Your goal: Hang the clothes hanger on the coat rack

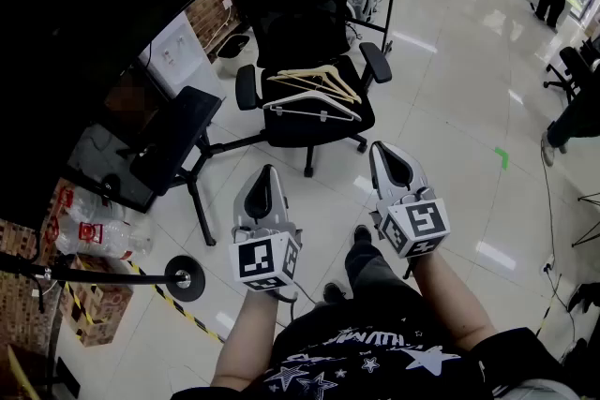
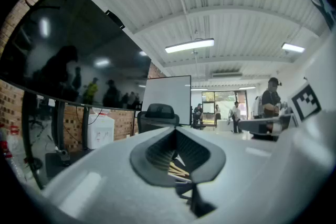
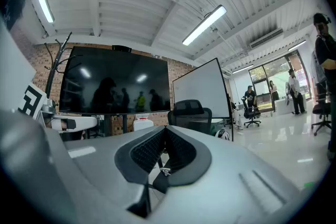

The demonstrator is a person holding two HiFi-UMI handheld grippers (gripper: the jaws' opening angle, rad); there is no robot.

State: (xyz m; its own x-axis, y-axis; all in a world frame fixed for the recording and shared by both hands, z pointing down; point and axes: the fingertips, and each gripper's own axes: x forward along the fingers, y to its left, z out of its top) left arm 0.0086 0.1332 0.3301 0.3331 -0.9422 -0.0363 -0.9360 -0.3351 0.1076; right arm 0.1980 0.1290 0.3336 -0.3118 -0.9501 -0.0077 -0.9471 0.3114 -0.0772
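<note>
The left tool [image 1: 267, 171] and right tool [image 1: 380, 148] are both closed and empty. Open one while nearing the pale wooden hangers [image 1: 339, 84] on the black office chair [image 1: 298, 9], then pinch a hanger near its hook.

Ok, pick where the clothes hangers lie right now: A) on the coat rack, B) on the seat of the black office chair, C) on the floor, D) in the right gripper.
B: the clothes hangers lie in a pile on the seat of the black office chair.
</note>
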